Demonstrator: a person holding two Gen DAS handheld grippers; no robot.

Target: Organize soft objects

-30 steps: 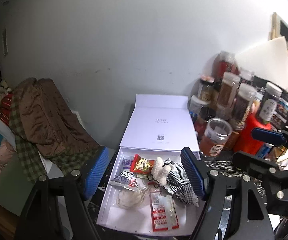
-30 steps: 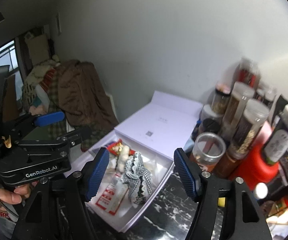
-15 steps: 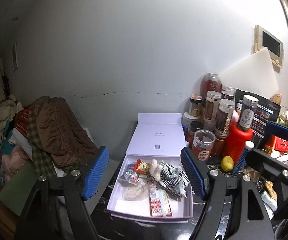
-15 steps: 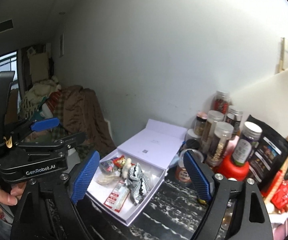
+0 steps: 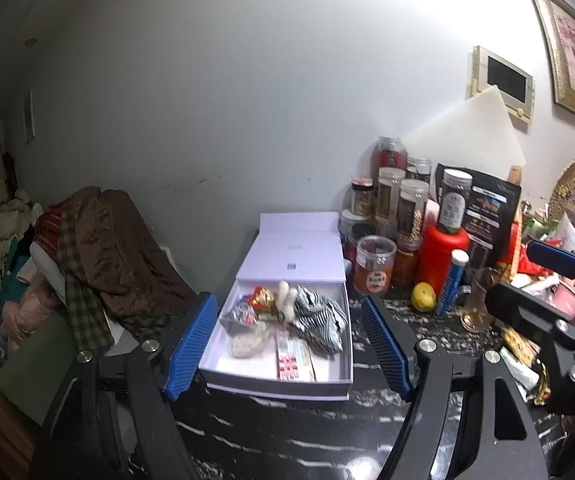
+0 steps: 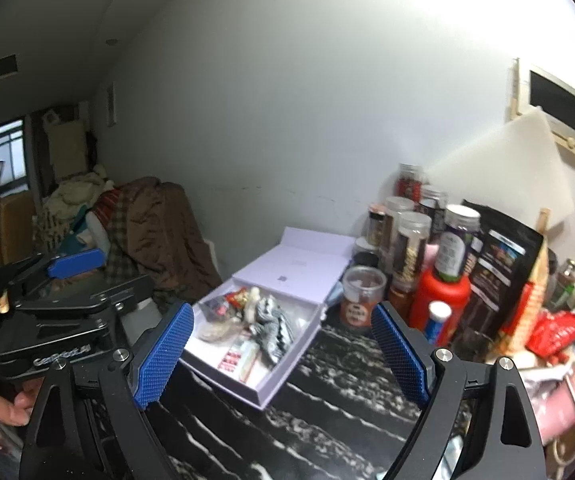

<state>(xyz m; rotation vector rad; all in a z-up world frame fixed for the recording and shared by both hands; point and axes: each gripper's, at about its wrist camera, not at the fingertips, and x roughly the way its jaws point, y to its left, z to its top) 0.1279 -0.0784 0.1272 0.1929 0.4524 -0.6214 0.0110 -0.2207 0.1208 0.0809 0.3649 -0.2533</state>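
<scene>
My right gripper [image 6: 283, 354] has just been opening its jaws, nothing between them; my left gripper [image 5: 287, 344] also stands open and empty. Beyond, soft items [image 5: 317, 314] lie inside the white box [image 5: 275, 382]. Packing seems done; closing the lid [image 5: 293, 254] likely comes next.

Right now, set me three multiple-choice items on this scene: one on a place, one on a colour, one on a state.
1. Where is the striped cloth?
A. on the brown blanket
B. inside the white box
C. on the red bottle

2. What colour are the pads of the left gripper?
A. blue
B. green
C. yellow

3. How is the white box's lid?
A. shut
B. missing
C. flipped open

Key: 1 B, the cloth lies among packets within the box walls. 2 A, both ribbed pads are blue. 3 C, the lid leans back toward the wall, with the contents exposed.
</scene>
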